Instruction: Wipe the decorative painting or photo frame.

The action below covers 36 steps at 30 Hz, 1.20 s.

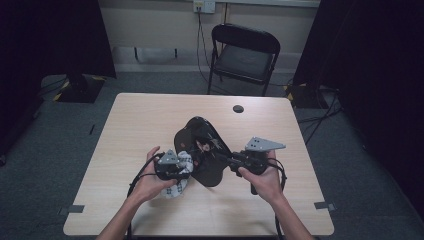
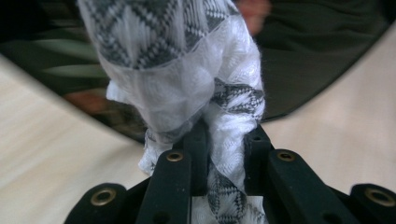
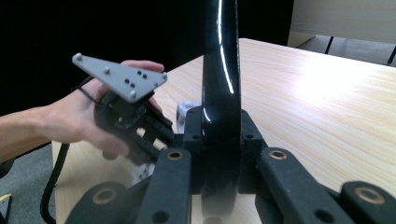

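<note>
A glossy black curved dish stands tilted on edge over the middle of the wooden table. My right gripper is shut on its rim from the right; in the right gripper view the black dish edge rises between the jaws of that gripper. My left gripper is shut on a white cloth with a grey pattern, right against the dish's left side. The bunched cloth sits clamped in the left gripper in front of the dark dish.
A black folding chair stands behind the table's far edge. A small black round spot lies near the table's far right. Dark curtains hang on both sides, and cables run over the grey floor.
</note>
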{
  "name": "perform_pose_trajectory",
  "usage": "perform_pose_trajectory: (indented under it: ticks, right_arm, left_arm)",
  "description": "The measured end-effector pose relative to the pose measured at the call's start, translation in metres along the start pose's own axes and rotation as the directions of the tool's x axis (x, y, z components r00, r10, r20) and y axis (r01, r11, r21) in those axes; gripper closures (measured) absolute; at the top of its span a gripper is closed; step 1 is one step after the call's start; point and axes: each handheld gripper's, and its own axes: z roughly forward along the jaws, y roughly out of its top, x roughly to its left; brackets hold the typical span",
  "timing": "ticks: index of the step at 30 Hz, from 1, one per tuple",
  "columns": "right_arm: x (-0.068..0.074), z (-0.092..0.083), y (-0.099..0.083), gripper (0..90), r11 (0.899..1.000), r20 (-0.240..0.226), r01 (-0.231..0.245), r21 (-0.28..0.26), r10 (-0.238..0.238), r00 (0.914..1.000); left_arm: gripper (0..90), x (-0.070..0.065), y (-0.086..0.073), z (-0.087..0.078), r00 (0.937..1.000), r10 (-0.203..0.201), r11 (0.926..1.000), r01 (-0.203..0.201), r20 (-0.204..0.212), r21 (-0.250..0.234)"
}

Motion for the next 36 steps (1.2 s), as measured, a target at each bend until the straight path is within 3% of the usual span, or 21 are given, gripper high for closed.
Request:
perform_pose_trajectory:
  ticks: [3, 8, 13, 16, 18, 20, 24, 26, 29, 36]
  right_arm:
    - [0.000, 0.000, 0.000, 79.8, 1.000, 0.001, 0.000, 0.002, 0.000, 1.0000]
    - [-0.001, -0.001, 0.000, 80.0, 1.000, 0.002, 0.001, 0.001, -0.001, 1.0000]
    - [-0.001, -0.001, 0.000, 79.8, 1.000, 0.004, -0.002, -0.001, 0.002, 1.0000]
    - [-0.001, 0.000, 0.000, 79.8, 1.000, 0.005, -0.001, -0.001, 0.001, 1.0000]
    - [0.000, 0.000, 0.000, 79.9, 1.000, 0.005, 0.002, -0.001, -0.002, 1.0000]
    - [0.000, 0.000, 0.000, 80.2, 1.000, 0.007, 0.005, -0.001, -0.005, 1.0000]
    - [0.000, 0.001, 0.000, 80.3, 1.000, 0.006, 0.006, -0.002, -0.006, 1.0000]
    - [0.000, 0.001, 0.000, 80.3, 1.000, 0.007, 0.006, -0.003, -0.006, 1.0000]
    - [0.000, 0.001, 0.000, 80.5, 1.000, 0.009, 0.006, -0.003, -0.006, 0.9999]
    - [-0.001, 0.000, 0.000, 80.5, 1.000, 0.007, 0.004, -0.002, -0.004, 1.0000]
  left_arm:
    - [77.2, -0.006, 0.003, 0.004, 0.9994, 0.021, 0.9998, -0.021, 0.028, 0.003]
    - [77.7, -0.001, 0.002, 0.002, 0.9992, -0.001, 0.9998, 0.002, 0.039, -0.020]
    - [77.7, 0.012, -0.001, -0.005, 0.9989, -0.042, 0.9984, 0.041, -0.021, -0.038]
    - [77.7, 0.022, -0.005, -0.012, 0.9925, -0.083, 0.9957, 0.079, -0.090, -0.048]
    - [77.7, 0.027, -0.007, -0.016, 0.9890, -0.107, 0.9927, 0.100, -0.102, -0.068]
    - [77.7, 0.027, -0.006, -0.018, 0.9895, -0.117, 0.9905, 0.110, -0.085, -0.083]
    - [77.7, 0.017, 0.005, -0.020, 0.9956, -0.091, 0.9878, 0.088, -0.022, -0.128]
    - [77.7, 0.014, 0.007, -0.019, 0.9966, -0.081, 0.9880, 0.079, -0.011, -0.133]
    - [77.7, -0.001, 0.019, -0.017, 0.9995, -0.020, 0.9900, 0.024, 0.026, -0.139]
    - [77.7, -0.012, 0.036, -0.024, 0.9996, 0.012, 0.9819, -0.007, 0.024, -0.189]
